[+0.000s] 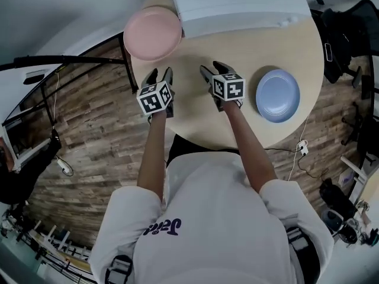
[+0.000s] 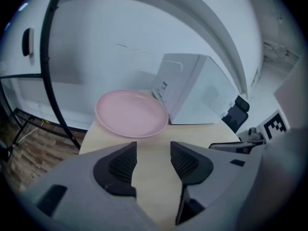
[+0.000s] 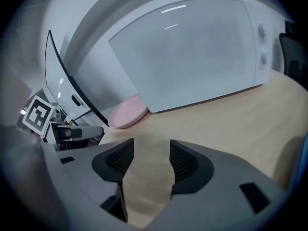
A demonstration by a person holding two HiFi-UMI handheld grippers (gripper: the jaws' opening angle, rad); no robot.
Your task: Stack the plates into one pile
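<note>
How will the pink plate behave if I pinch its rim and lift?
The pink plate probably stays rigid: shallow, with an even raised rim. Its smooth surface may slip in a pinch. It sits at the table edge, so a push could slide it off.

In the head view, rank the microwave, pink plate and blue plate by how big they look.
1. Microwave, largest, though cropped at the top edge.
2. Pink plate and blue plate: nearly alike; pink looks marginally wider, too close to rank.
</note>
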